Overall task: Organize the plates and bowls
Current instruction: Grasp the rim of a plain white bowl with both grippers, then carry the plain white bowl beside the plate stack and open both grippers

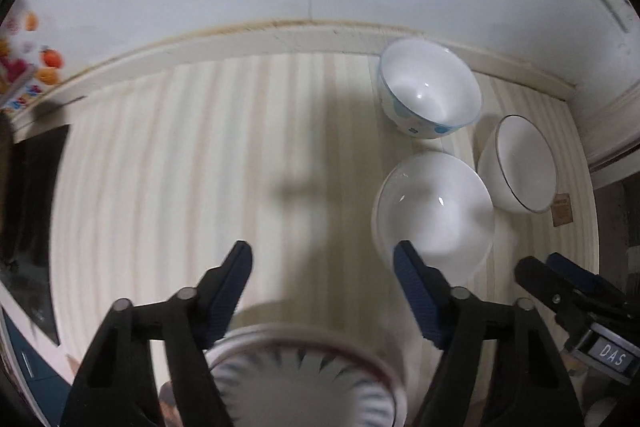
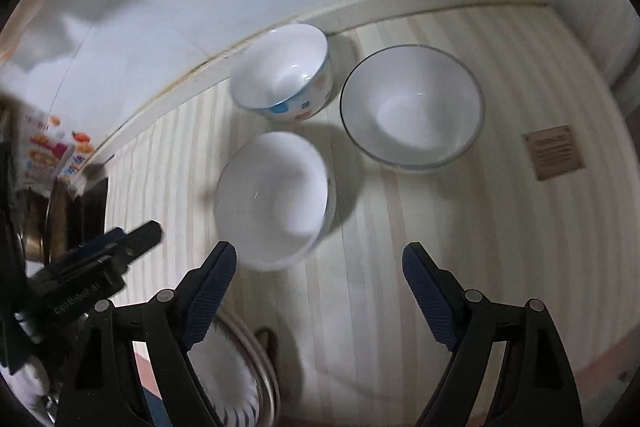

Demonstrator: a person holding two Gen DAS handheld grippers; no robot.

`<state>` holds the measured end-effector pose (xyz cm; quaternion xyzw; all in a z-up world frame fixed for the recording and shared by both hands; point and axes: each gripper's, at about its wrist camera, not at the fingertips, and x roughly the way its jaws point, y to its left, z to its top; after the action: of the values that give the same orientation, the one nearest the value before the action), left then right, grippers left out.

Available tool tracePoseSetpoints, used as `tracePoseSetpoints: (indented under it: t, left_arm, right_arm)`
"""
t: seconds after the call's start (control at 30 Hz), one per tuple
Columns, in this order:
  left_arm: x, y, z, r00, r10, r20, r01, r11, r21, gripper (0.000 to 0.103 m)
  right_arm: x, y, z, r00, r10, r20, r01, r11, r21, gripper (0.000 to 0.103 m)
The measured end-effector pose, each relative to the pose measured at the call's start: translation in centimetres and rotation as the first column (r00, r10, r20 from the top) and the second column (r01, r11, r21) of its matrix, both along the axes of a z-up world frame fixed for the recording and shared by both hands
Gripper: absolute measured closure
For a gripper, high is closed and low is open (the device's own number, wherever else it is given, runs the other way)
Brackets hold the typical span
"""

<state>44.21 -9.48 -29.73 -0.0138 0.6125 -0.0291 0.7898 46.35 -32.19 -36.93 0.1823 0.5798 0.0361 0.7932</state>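
You are hovering both grippers, left gripper (image 1: pixel 322 259) and right gripper (image 2: pixel 320 259), fingers wide and empty; center on the near plain bowl (image 2: pixel 274 199) rim, clearing the patterned plate (image 1: pixel 304 379).

Patterned plate (image 1: pixel 304 379) cut off below, blurred.

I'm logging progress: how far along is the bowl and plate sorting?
Nothing looks stacked yet. The plain white bowl, patterned bowl and dark-rimmed bowl stand apart on the striped table. Both the left tool and right tool are open, holding nothing. A plate lies below.
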Motion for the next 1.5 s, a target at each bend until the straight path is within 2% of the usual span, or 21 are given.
tracePoseSetpoints:
  t: [0.03,0.1,0.13,0.2,0.23,0.3,0.37,0.43,0.5,0.63,0.9,1.07,1.23,1.5]
  left_arm:
    - [0.8,-0.3,-0.9,1.0,-0.004,-0.026,0.003,1.0,-0.007,0.042]
    - [2.1,-0.8,-2.3,0.997,-0.01,-0.074,0.007,1.0,-0.031,0.044]
    - [2.6,-1.0,-3.1,0.995,-0.013,-0.099,0.008,0.999,-0.046,0.053]
    - [3.3,-1.6,-4.4,0.99,-0.024,-0.14,0.014,0.997,-0.075,0.068]
    - [3.6,-1.8,-5.0,0.987,-0.024,-0.159,0.01,0.996,-0.084,0.071]
    - [4.0,-2.3,-5.8,0.985,-0.03,-0.172,0.014,0.995,-0.097,0.078]
    - [4.1,-3.0,-6.4,0.984,-0.049,-0.173,0.032,0.995,-0.099,0.083]
    - [4.0,-3.5,-6.6,0.983,-0.061,-0.172,0.045,0.994,-0.095,0.087]
    - [3.8,-3.8,-6.6,0.984,-0.068,-0.167,0.054,0.995,-0.085,0.088]
    - [3.3,-4.3,-6.4,0.985,-0.068,-0.158,0.056,0.995,-0.079,0.088]
    - [1.5,-4.5,-3.1,0.991,-0.094,-0.097,0.086,0.992,-0.087,0.088]
    - [-1.5,-4.7,-0.5,0.991,-0.112,-0.069,0.105,0.989,-0.102,0.088]
    - [-4.6,-5.4,0.3,0.987,-0.15,-0.056,0.144,0.985,-0.095,0.088]
    - [-8.9,-7.7,-2.3,0.968,-0.218,-0.125,0.206,0.973,-0.105,0.088]
  right_arm:
    - [0.8,-0.1,-0.7,1.0,0.004,-0.008,-0.004,1.0,0.005,0.02]
    - [2.3,-0.1,-2.2,0.999,0.013,-0.032,-0.012,1.0,0.009,0.035]
    - [3.0,-0.1,-3.0,0.999,0.017,-0.047,-0.016,1.0,0.02,0.038]
    - [4.1,0.2,-4.3,0.997,0.032,-0.064,-0.03,0.999,0.035,0.055]
    - [4.5,0.3,-4.7,0.997,0.038,-0.073,-0.035,0.999,0.034,0.06]
    - [5.2,0.4,-6.0,0.994,0.047,-0.097,-0.043,0.998,0.05,0.078]
    - [5.7,0.6,-6.9,0.991,0.055,-0.12,-0.049,0.997,0.052,0.083]
    - [5.8,0.6,-7.3,0.991,0.051,-0.12,-0.045,0.998,0.052,0.084]
    - [5.9,0.8,-7.4,0.992,0.053,-0.117,-0.048,0.998,0.042,0.088]
    - [5.8,1.0,-7.5,0.992,0.059,-0.108,-0.055,0.998,0.037,0.089]
    - [4.2,1.1,-4.9,0.995,0.069,-0.073,-0.066,0.997,0.039,0.089]
    - [1.2,-0.1,-2.5,0.995,0.086,-0.054,-0.084,0.996,0.035,0.089]
    - [-2.9,-1.1,-1.3,0.995,0.089,-0.052,-0.088,0.996,0.03,0.089]
    - [-9.4,-3.6,-2.9,0.993,0.052,-0.109,-0.048,0.998,0.038,0.089]
